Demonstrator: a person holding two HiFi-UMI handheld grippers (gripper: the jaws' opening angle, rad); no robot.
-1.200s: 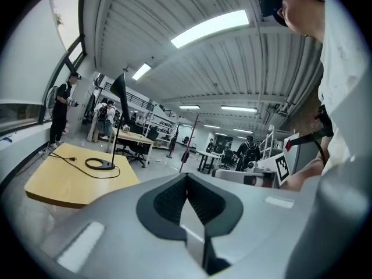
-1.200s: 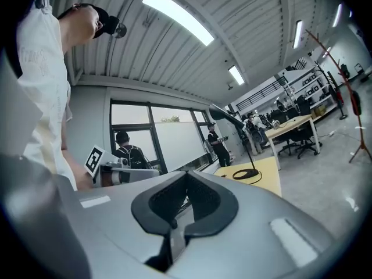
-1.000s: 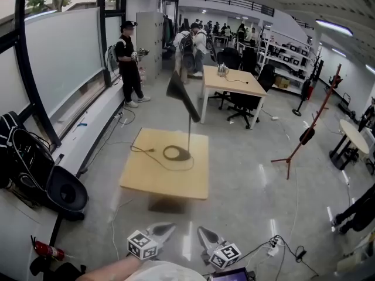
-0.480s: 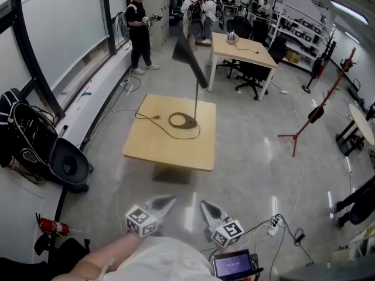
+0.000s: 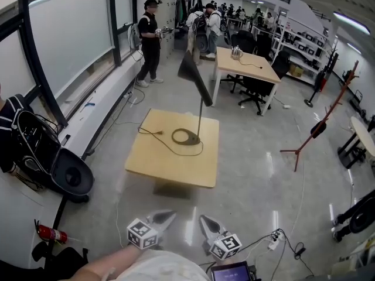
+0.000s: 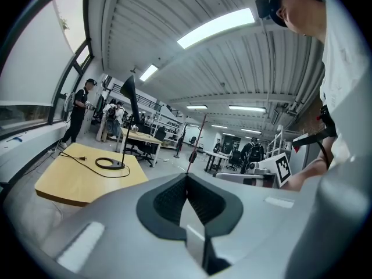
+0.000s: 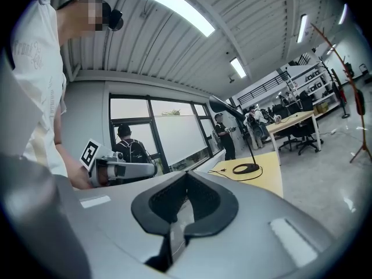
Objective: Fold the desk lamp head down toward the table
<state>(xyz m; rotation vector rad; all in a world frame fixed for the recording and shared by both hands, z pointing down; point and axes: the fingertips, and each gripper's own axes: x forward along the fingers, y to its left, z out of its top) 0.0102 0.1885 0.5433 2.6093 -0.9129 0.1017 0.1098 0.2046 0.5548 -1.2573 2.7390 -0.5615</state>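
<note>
Wooden surface (image 5: 153, 165), desk lamp (image 5: 194, 79) upright, well ahead. Left gripper (image 5: 167, 216), right gripper (image 5: 203, 220) low, side by side, roughly level; fingers (image 6: 170, 202) together, empty.

No legible text, label or number shows anywhere.

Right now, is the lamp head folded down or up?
Up: the lamp head sits tilted atop its upright stem, well above the table.
</note>
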